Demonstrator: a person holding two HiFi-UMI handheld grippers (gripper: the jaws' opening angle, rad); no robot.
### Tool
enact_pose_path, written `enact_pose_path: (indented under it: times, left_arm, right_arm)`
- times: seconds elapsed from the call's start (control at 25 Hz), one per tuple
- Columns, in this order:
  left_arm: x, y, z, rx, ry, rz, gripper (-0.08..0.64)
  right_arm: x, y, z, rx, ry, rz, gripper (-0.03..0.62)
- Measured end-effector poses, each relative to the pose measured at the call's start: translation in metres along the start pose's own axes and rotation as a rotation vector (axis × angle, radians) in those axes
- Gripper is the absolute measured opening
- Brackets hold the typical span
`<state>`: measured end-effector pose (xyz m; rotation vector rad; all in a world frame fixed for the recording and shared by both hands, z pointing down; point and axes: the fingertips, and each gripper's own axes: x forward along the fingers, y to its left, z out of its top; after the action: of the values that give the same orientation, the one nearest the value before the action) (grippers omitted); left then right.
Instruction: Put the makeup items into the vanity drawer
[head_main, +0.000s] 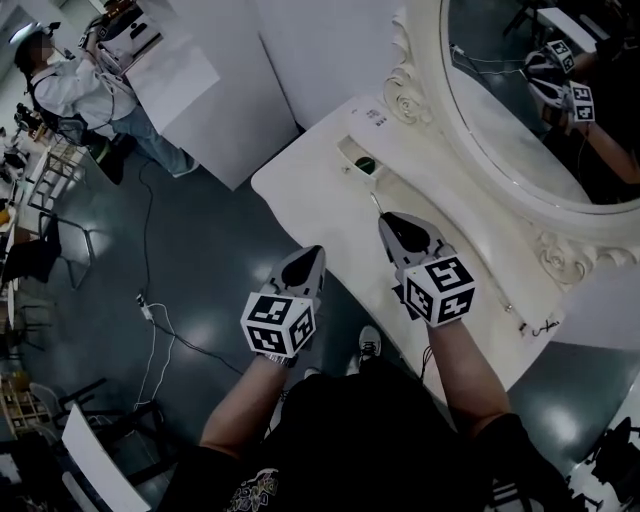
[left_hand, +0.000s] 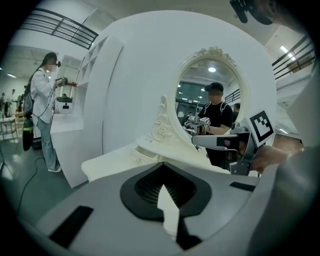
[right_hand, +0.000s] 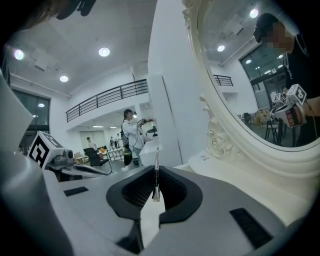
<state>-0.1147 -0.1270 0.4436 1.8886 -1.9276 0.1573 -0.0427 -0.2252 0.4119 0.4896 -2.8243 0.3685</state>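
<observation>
A slim metal stick (right_hand: 156, 170) stands pinched upright between the jaws of the right tool (head_main: 388, 222), its free end poking past the tips. The tool hangs over the white bench (head_main: 320, 190) and points toward the open drawer (head_main: 352, 152), which sits a little beyond the stick's end, near the carved foot of the oval mirror (head_main: 520, 110). A dark item (head_main: 366, 165) lies inside the drawer. The right forearm reaches forward across the bench's front edge, with the marker cube turned up to the head camera.

The left tool (head_main: 312, 255) is held beside it, lower and off the bench, above the grey floor (head_main: 200, 260). Its jaws are pressed together at the tips with nothing between them. The left forearm is bare and stretched forward, roughly parallel to the right. The mirror reflects the person and both tools. Another person (head_main: 70, 85) stands at a white counter well behind.
</observation>
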Motion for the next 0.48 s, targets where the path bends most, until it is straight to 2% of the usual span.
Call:
enact_pose_path:
  times: [0.28, 0.48]
  left_arm:
    - [0.02, -0.005, 0.005, 0.03, 0.041, -0.003, 0.005]
    - [0.04, 0.005, 0.012, 0.049, 0.053, -0.033, 0.005]
  right_arm:
    - [0.007, -0.019, -0.006, 0.031, 0.0, 0.006, 0.049]
    - [0.02, -0.026, -0.008, 0.038, 0.003, -0.014, 0.049]
